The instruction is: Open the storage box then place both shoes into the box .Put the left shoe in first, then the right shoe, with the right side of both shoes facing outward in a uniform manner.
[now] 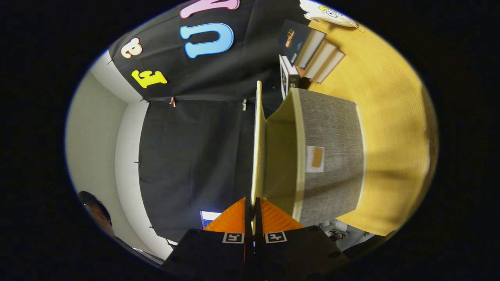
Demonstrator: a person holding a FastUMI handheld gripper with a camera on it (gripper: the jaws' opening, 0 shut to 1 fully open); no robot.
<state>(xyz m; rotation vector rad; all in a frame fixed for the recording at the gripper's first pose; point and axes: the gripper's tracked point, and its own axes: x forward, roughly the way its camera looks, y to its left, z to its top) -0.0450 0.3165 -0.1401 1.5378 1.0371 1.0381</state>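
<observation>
Hand-held gripper [252,208] – ribbed orange fingers [233,219] pinching thin cream lid [258,144] – grey fabric storage box [332,156].

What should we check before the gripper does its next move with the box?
1. Fingers pinching the lid: ok, the gripper is shut on its thin edge.
2. Lid lifted off the box: ok, it stands swung open.
3. Inside of the box free for a shoe: cannot tell, just part of the inside shows.
4. Books away from the box: ok, they lie beyond it on the table.
5. Shoes within reach: cannot tell.
</observation>
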